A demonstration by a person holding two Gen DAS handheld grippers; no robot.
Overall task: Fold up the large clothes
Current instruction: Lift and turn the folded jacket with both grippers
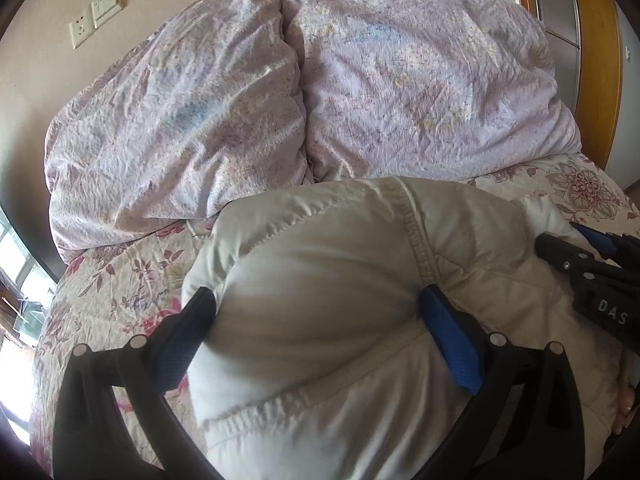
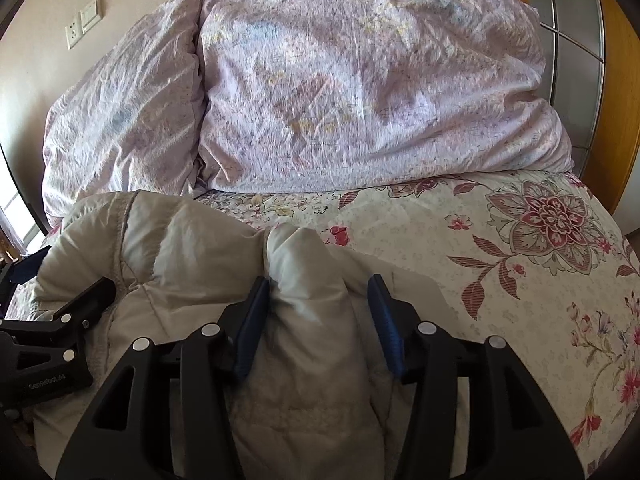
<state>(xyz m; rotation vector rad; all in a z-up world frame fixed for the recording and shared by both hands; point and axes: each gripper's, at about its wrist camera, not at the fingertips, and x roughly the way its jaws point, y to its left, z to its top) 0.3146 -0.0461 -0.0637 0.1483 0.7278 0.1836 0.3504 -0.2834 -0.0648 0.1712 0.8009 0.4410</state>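
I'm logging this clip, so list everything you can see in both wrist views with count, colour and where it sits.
Padded jacket: one, off-white, bunched on the near part of the bed, between both grippers' fingers.
Bedspread: one, cream with red and pink flowers, covering the bed.
Pillows: two, pale lilac print, side by side at the head of the bed, leaning against the wall.
Wall socket and switch: one of each, white, on the beige wall, upper left.
Wardrobe: one, wood frame with grey panels, far right.
Window: one, bright, at the left edge.
Left gripper: black with blue pads, fingers pressing the jacket's sides.
Right gripper: black with blue pads, straddling a jacket fold.
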